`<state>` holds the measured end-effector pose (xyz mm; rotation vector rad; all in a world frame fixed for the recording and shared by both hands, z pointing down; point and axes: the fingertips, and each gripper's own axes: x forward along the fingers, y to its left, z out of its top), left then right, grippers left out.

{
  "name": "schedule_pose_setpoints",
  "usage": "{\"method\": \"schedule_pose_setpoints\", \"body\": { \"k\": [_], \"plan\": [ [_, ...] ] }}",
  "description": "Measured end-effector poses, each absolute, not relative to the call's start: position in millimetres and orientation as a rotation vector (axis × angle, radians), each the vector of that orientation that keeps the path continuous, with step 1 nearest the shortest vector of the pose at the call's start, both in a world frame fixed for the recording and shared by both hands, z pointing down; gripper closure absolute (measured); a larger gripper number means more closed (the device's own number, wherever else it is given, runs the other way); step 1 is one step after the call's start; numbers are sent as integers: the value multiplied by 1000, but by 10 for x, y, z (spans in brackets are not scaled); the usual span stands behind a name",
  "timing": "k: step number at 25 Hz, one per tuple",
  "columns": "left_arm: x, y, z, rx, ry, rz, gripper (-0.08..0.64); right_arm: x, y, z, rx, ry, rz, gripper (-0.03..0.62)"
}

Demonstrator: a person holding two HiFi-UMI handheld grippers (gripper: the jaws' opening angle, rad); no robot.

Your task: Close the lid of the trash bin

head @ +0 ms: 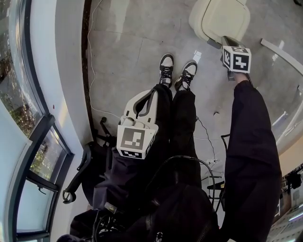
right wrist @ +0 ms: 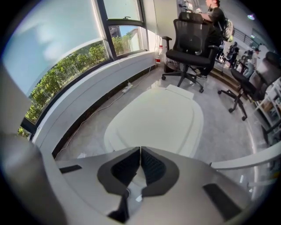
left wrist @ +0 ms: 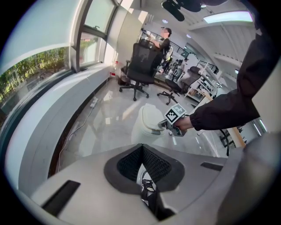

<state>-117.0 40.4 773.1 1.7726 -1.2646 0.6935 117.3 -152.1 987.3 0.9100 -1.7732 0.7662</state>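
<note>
The cream trash bin (head: 220, 19) stands on the grey floor ahead of the person's shoes, and its lid (right wrist: 162, 118) lies flat on top. My right gripper (head: 227, 42) hovers at the lid's near edge with its jaws shut on nothing (right wrist: 140, 154); whether they touch the lid I cannot tell. My left gripper (head: 150, 94) hangs low by the person's left leg, away from the bin, jaws shut and empty (left wrist: 142, 151). From the left gripper view the bin (left wrist: 151, 119) sits further off, with the right gripper (left wrist: 169, 125) at its right side.
A curved window wall (head: 42, 94) and a floor cable (head: 92, 71) run along the left. Black office chairs (right wrist: 191, 48) stand beyond the bin, and a person (right wrist: 215, 13) sits further back. A white bar (head: 281, 54) crosses at the right.
</note>
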Motion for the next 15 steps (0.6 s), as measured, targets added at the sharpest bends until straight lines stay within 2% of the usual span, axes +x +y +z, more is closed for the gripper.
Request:
{"method": "schedule_pose_setpoints", "body": {
  "k": [15],
  "plan": [
    [-1186,330,7743,1772,-1265,677,558,1168,-1522,9946,891,-1758,778,584]
  ]
}}
